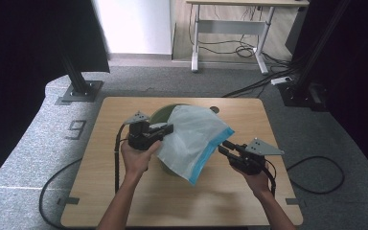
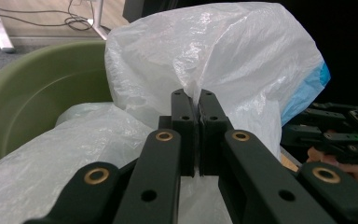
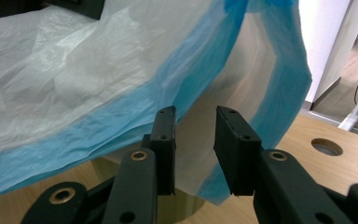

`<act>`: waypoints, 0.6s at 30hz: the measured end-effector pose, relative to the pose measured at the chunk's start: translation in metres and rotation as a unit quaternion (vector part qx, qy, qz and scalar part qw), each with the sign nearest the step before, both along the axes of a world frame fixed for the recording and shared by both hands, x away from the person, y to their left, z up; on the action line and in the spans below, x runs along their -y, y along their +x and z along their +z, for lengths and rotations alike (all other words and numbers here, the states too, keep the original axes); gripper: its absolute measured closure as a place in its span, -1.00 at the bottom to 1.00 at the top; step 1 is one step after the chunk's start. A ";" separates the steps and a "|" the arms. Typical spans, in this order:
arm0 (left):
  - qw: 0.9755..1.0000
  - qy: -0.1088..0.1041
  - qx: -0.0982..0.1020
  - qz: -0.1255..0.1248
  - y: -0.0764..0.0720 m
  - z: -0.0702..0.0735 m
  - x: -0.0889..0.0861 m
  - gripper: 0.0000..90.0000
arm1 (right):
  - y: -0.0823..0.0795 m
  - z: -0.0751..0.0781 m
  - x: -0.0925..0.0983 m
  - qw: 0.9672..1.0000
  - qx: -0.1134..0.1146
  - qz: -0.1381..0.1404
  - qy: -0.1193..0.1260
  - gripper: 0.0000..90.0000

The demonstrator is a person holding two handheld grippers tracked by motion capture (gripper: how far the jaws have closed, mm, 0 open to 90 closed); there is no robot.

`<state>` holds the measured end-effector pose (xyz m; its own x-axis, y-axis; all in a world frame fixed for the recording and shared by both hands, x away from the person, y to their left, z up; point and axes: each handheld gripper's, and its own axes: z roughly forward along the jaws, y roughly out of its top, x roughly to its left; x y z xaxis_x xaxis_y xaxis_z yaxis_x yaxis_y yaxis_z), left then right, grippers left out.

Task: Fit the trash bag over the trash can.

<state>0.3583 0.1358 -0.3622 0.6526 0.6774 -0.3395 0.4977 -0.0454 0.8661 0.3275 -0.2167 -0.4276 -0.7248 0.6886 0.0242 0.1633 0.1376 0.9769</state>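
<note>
While my left tongs [image 2: 195,100] stay out of nothing's way, their jaws are pressed together on a fold of the white plastic bag [image 2: 214,60], pinching the film right between the pads. Beyond those jaws the bag billows up and over, and just to their left sits the green bowl [image 2: 37,93], its rim close beside the pinched fold, with more of the film lying inside it. My right tongs [image 3: 195,140] stand spread, the jaws apart with a clear gap; nothing is pressed by the pads. Just ahead of and above them hangs the bag's blue-edged mouth [image 3: 177,88], its open edge curving over the jaw tips. From above, I see the bag draped across the bowl [image 1: 160,115] between my two tongs, on the wooden table [image 1: 124,191].
</note>
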 end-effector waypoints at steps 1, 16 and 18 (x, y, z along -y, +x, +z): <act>1.000 0.000 0.001 0.000 0.000 0.000 -0.001 0.94 | 0.001 0.001 -0.001 1.000 0.000 0.000 0.001 0.50; 1.000 -0.016 -0.008 0.001 0.005 0.000 -0.011 0.94 | 0.004 0.026 -0.011 0.999 0.040 0.022 0.005 0.97; 1.000 -0.025 -0.007 0.006 0.006 0.001 -0.013 0.95 | 0.003 0.026 -0.011 0.999 0.038 0.017 0.000 0.97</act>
<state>0.3642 0.1492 -0.3616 0.6402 0.6668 -0.3816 0.5093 0.0035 0.8606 0.3309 -0.2053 -0.4012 -0.7479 0.6631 -0.0314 0.0842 0.1417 0.9863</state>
